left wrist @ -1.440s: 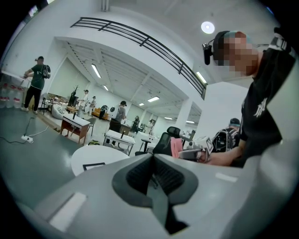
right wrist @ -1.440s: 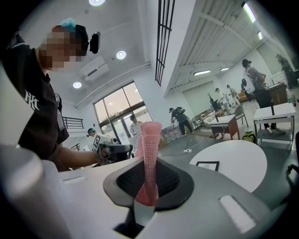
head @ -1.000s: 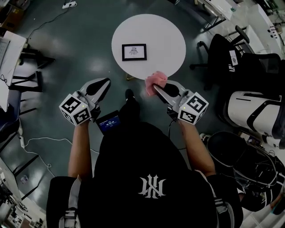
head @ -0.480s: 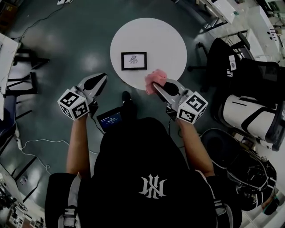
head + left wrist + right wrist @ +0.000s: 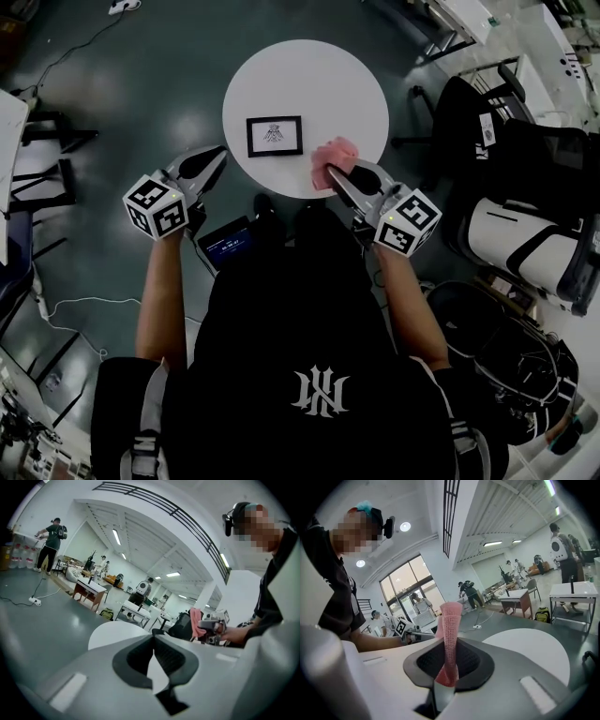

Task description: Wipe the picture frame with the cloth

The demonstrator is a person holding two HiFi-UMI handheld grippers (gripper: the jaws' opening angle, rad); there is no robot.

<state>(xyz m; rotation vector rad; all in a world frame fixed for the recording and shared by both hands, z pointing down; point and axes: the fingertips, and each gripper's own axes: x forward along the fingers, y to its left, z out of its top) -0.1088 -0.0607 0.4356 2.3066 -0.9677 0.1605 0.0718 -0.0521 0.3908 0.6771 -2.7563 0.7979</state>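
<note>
- One round white table [image 5: 356, 84] sits lower and nearer in the head view than it did a second ago. The person has closed in on it, so the approach is judged nearly complete and wiping has not yet begun.
- Right gripper [image 5: 336, 176]: it has advanced from off the table's near edge to a position over the rim, to the right of the frame. Its jaws are clamped on the cloth, which stands between them in the right gripper view.
- Left gripper [image 5: 221, 153]: it has moved forward slightly and hangs off the table's near-left edge, apart from the frame. Its jaw tips meet with nothing between them.
- Picture frame [image 5: 274, 136]: it lies flat and face up on the near-left part of the table, in the same spot on the table as before. Its long axis runs left to right across the person's front, roughly parallel to the near rim. Which edge is the top of the drawing cannot be made out.
- Pink cloth [image 5: 333, 157]: it is bunched at the right gripper's tips and projects beyond them along the jaw line. It is near the frame's right end but apart from it; a leftward move is judged to be needed for contact.
</note>
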